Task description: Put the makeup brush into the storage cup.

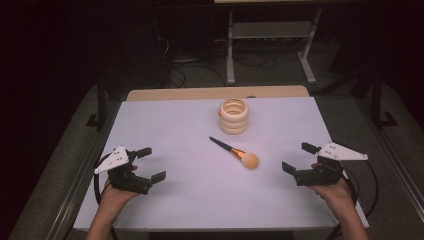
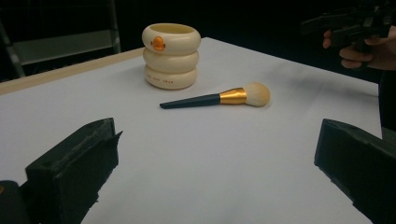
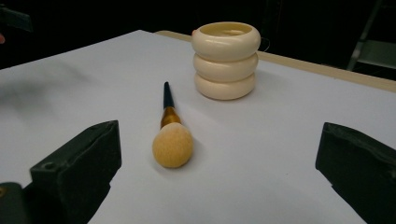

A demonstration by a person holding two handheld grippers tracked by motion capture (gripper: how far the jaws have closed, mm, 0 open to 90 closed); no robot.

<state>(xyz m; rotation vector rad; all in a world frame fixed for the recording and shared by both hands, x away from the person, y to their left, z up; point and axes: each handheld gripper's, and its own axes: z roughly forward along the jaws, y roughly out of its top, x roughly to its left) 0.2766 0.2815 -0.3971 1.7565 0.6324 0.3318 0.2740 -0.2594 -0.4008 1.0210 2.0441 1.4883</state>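
Both tools held low over the near desk, jaws spread, nothing pinched.

High view: left tool [image 1: 150, 164] and right tool [image 1: 299, 157] sit at the near corners of the white desk [image 1: 170, 125], forearms cut off by the bottom edge; the makeup brush [image 1: 235, 152] lies between them, well apart from each, near the cream ringed holder [image 1: 233, 116]. Left gripper view: jaws wide, brush lying flat beyond, the other hand half cropped. Right gripper view: brush head nearest, handle pointing toward the holder.
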